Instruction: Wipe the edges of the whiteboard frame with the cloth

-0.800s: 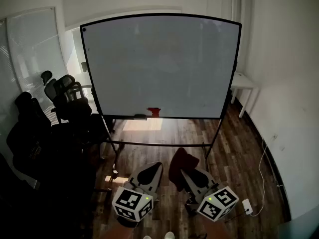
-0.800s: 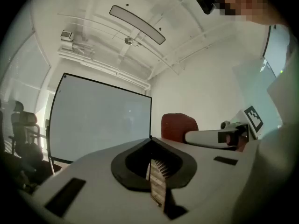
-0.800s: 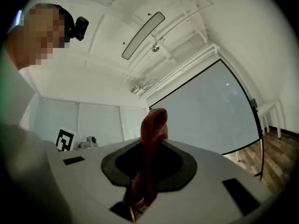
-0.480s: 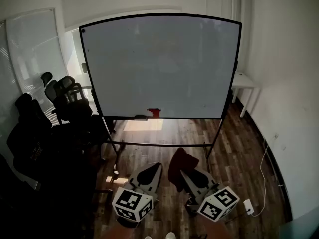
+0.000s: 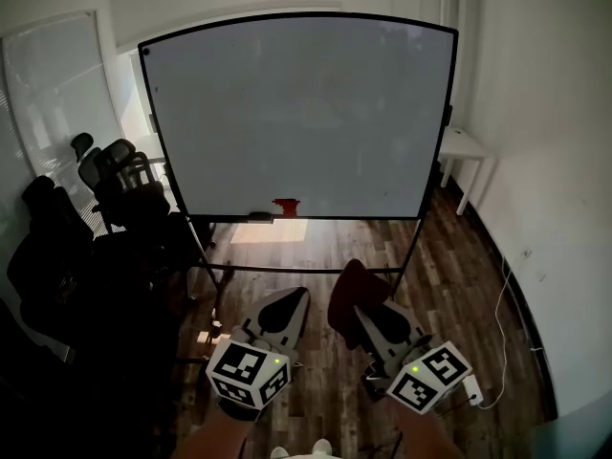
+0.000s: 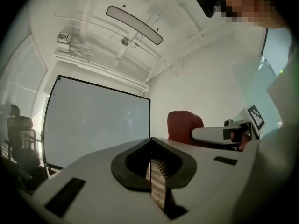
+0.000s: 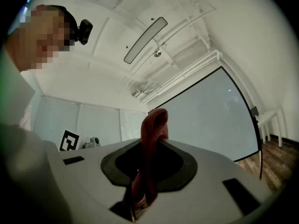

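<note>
Far left of the head view: dark office chairs (image 5: pixel 115 185) bunched against a glass wall. Next to them, on the wood floor (image 5: pixel 459 275), the whiteboard (image 5: pixel 296 113), upright on its wheeled stand and ringed by a black frame (image 5: pixel 287 14). On the tray along its lower edge, an eraser (image 5: pixel 260 216) and, just beside it, a small red object (image 5: pixel 285 206), too small to identify.

Low in the view and well apart from the board, 2 grippers side by side, both aimed toward it.

Left gripper (image 5: pixel 290 299): jaws pressed together with nothing between them, plain to see in the left gripper view.

Right gripper (image 5: pixel 356 306): jaws pinching the dark red cloth (image 5: pixel 344 285), folded upward past the jaw tips in the right gripper view. Cloth held in the air in front of the board, nowhere in contact with the frame.

Further right, a white cable (image 5: pixel 505 323) trailing across the floor beside the white wall, down to a small white adapter (image 5: pixel 470 390) near the right gripper's marker cube.
</note>
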`<state>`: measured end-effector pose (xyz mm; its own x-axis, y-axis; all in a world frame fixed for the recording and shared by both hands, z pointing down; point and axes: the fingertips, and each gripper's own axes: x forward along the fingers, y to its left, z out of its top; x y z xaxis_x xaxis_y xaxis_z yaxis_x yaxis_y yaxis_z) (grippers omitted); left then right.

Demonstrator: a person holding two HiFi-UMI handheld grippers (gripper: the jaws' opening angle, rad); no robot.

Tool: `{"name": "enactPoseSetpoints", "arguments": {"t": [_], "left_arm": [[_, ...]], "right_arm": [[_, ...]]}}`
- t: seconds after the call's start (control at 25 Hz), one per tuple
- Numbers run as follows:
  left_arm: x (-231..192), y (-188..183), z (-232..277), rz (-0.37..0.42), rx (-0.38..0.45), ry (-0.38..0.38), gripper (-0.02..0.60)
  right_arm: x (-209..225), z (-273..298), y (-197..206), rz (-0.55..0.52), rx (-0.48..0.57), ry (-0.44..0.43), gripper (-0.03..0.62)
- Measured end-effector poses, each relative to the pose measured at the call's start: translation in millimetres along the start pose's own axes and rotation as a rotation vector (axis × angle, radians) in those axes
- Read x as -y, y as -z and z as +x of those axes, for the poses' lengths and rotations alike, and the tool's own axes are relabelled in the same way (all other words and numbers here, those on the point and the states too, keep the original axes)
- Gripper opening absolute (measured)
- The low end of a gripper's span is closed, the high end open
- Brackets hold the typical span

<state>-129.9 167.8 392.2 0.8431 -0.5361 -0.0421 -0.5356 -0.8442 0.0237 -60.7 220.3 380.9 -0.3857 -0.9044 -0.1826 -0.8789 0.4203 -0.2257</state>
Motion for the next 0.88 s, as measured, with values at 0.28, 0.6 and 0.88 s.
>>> {"name": "enactPoseSetpoints", "arguments": {"t": [0.28,0.6,0.88], "left_arm": [[15.3,-15.2,44.3,0.013,0.008,0.021,0.008],[25.4,-19.0,106.4,0.020,0.001,0.080,0.009],[-2.3,-14.7,176.0,0.010,0.004,0.118,0.008]], "right_arm": [[41.1,-14.4,-32.9,-0.017,0.039,0.026,0.074],[87.4,-7.7,-43.5,-0.027,0.031,0.071,0.074],[145.7,31.3,-52.8,-0.060,0.031,0.114,0.074]]}}
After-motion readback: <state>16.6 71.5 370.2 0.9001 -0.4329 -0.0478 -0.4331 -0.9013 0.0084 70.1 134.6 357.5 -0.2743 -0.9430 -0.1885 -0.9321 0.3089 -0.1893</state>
